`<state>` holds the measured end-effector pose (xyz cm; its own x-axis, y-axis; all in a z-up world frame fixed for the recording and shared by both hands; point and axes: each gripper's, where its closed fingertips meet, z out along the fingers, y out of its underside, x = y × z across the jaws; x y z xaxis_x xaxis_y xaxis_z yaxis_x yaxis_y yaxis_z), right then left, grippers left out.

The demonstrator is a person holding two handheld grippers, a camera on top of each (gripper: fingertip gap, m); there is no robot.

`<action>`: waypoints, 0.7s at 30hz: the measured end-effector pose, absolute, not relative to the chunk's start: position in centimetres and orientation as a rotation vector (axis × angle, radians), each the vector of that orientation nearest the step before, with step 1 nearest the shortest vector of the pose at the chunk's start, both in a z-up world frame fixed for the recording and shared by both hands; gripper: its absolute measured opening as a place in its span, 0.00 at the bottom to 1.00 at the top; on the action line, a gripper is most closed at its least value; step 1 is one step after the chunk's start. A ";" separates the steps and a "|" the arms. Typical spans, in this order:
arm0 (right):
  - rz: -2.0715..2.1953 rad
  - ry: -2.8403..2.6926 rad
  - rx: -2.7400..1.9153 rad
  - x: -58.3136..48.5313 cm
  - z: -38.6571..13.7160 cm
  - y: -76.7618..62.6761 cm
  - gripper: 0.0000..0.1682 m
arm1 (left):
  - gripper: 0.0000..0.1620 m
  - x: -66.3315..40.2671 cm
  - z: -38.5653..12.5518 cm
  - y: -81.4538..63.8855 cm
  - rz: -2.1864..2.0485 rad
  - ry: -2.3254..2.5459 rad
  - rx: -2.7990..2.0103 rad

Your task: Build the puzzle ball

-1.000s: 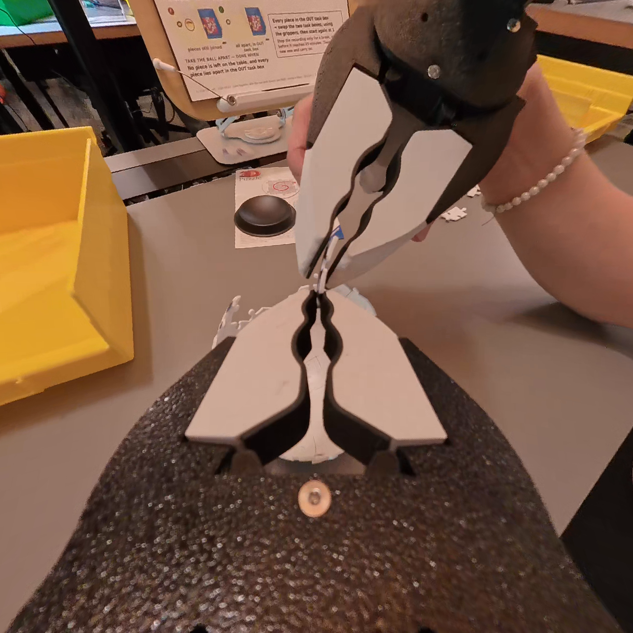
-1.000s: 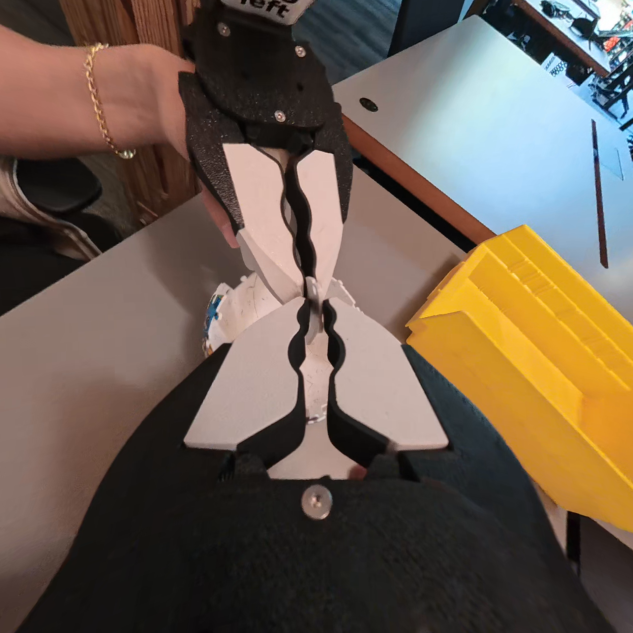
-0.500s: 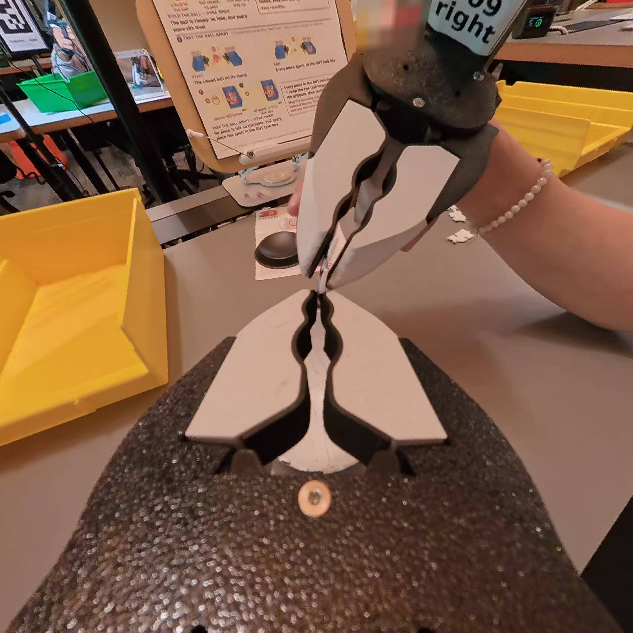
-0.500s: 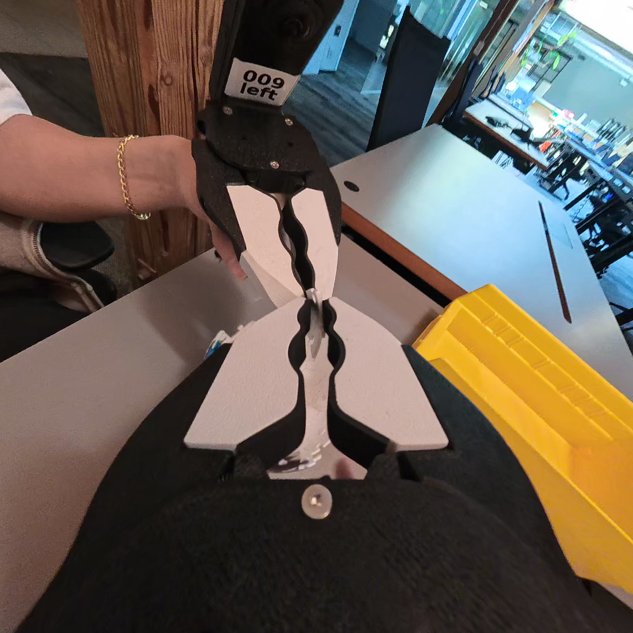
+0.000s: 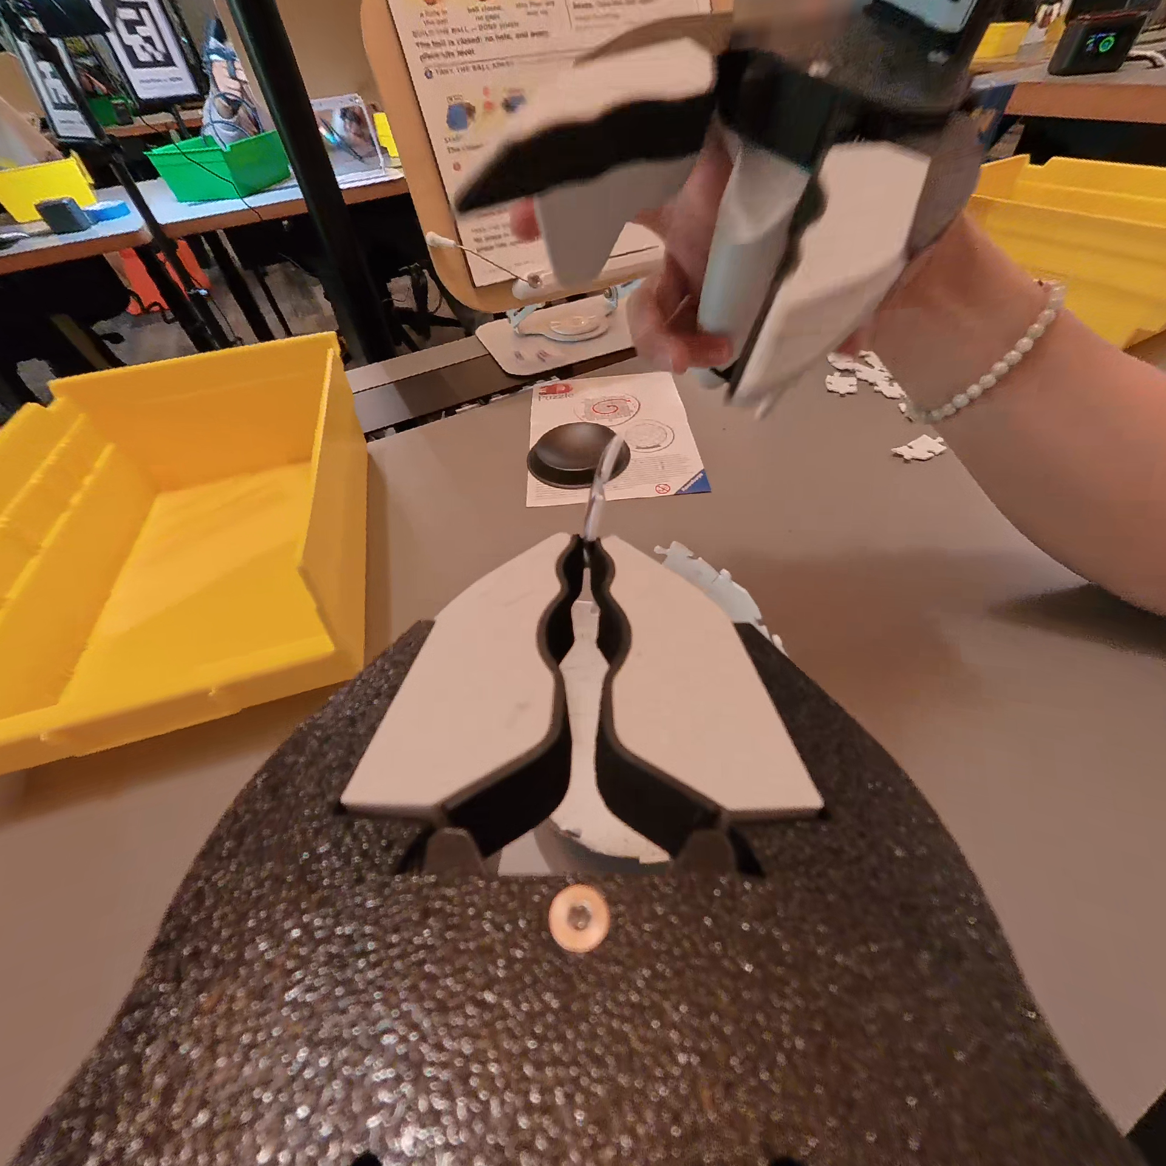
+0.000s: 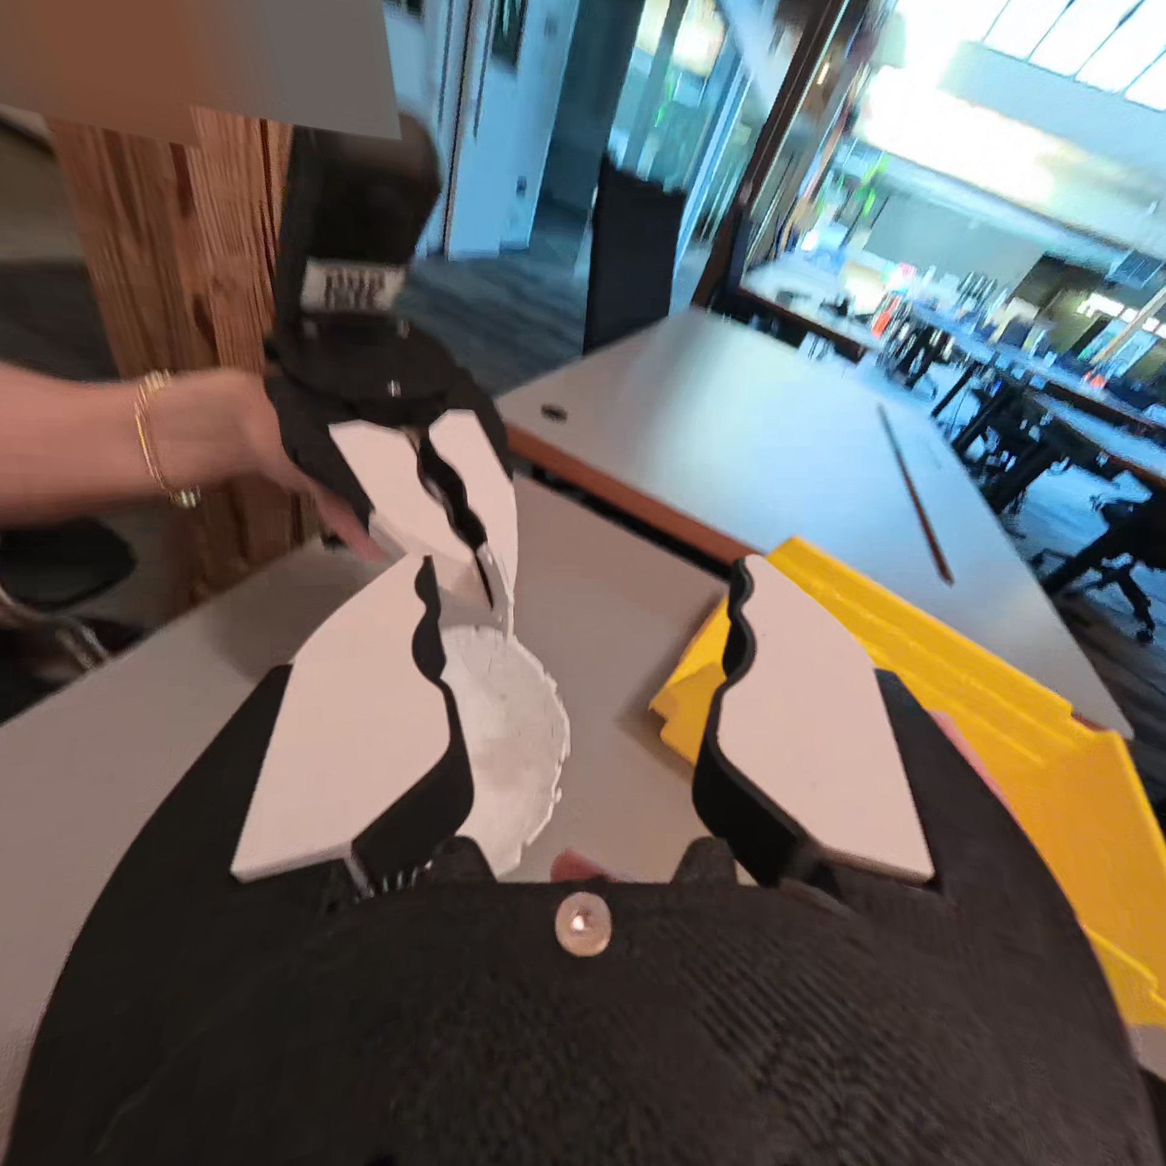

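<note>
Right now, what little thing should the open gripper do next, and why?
Probably go and pick up a loose puzzle piece from the table. The right gripper is open and empty, while the left gripper is shut on the curved puzzle section.

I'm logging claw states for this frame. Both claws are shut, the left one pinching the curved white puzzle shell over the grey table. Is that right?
Not quite. Only the left claw is shut, pinching the curved white puzzle shell over the grey table. The right claw is open, its jaws spread wide and empty, as the right wrist view shows.
</note>
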<state>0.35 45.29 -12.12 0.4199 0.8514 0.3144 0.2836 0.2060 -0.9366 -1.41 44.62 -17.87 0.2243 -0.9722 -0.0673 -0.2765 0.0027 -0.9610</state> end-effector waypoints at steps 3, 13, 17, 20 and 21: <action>0.476 -1.202 -1.419 -0.1 -14.7 45.7 0.46 | 0.01 -1.0 -18.2 44.4 -0.891 1.250 -1.473; 0.645 -1.328 -1.405 -1.0 -17.1 44.4 0.10 | 0.01 -0.1 -19.1 44.1 -0.940 1.255 -1.475; 0.614 -1.415 -1.395 -1.3 -17.8 43.8 0.02 | 0.01 0.1 -19.6 44.0 -0.939 1.270 -1.491; 0.596 -1.434 -1.446 -1.0 -18.3 43.8 0.01 | 0.02 -0.3 -20.1 44.2 -0.903 1.282 -1.549; 0.568 -1.432 -1.500 -0.6 -18.8 44.2 0.01 | 0.07 -0.8 -20.3 44.9 -0.835 1.269 -1.586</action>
